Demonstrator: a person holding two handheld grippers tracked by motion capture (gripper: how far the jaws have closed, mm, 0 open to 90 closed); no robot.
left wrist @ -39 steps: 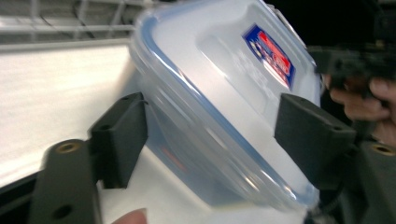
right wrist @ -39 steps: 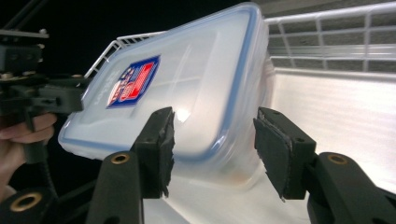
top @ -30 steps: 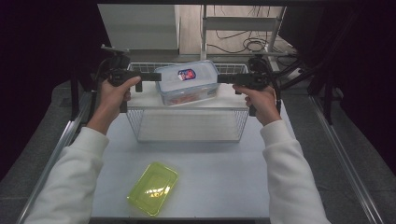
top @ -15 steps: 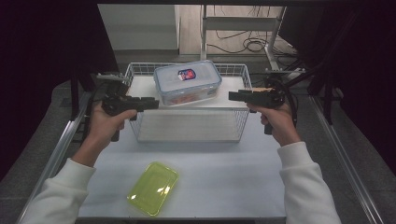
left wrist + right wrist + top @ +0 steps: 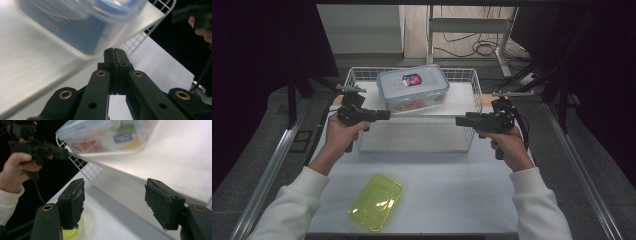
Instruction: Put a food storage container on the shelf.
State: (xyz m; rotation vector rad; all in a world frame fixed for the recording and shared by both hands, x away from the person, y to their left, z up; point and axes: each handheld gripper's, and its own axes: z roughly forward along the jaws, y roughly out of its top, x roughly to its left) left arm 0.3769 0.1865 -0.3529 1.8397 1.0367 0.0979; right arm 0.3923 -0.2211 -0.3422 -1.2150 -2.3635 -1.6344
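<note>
lidded food box [image 5: 412, 89] sits in wire basket [image 5: 473, 85].

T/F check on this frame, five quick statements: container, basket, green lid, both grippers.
1. The clear container sits inside the wire basket. True.
2. The green lid is clipped onto the container. False: it lies on the table, in front of the basket.
3. The left gripper is shut on nothing. True.
4. The right gripper clamps the basket rim. False: its jaws stand open with nothing between them.
5. Both grippers are inside the basket. False: they are held at its two sides.
</note>
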